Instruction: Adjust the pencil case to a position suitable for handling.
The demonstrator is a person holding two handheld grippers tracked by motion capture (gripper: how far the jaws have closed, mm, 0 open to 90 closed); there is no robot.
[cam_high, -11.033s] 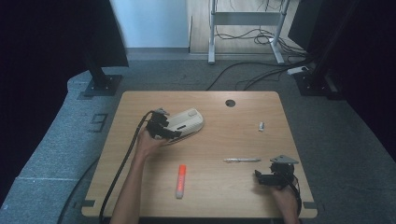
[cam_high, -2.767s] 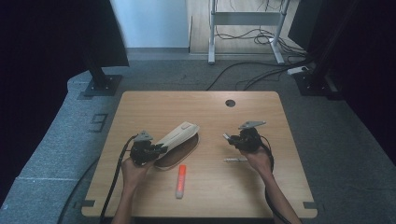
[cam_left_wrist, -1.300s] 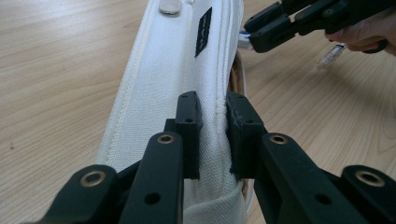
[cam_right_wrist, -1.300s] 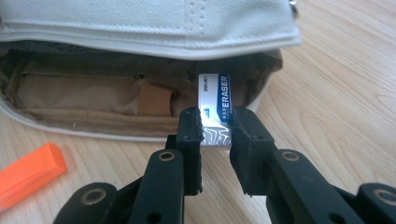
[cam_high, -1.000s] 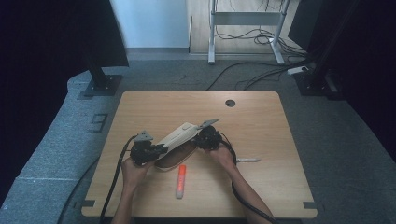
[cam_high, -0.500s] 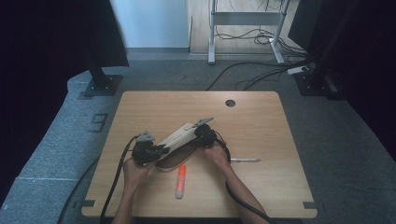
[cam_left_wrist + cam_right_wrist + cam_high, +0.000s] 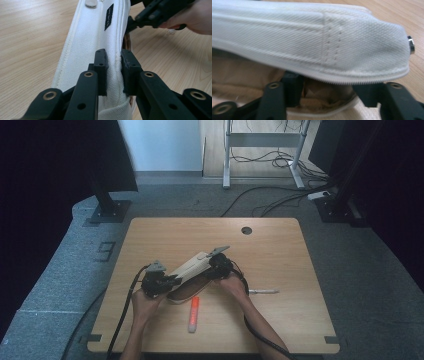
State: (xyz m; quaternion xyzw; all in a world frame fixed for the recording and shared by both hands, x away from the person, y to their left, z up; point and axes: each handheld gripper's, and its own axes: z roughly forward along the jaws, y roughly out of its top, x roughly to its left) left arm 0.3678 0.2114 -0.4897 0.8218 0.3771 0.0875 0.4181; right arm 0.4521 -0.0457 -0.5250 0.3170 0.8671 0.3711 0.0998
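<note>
The left tongs (image 7: 167, 281) pinch the near end of the pouch (image 7: 192, 268), whose long axis runs up-right to the right tongs (image 7: 214, 268), which have just been opening inside its mouth.

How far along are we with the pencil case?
The case is unzipped, its flap lifted. The left gripper pinches the flap; the right gripper, jaws just opening, is at the case's mouth. The marker and pen lie on the table, probably to go in.
</note>
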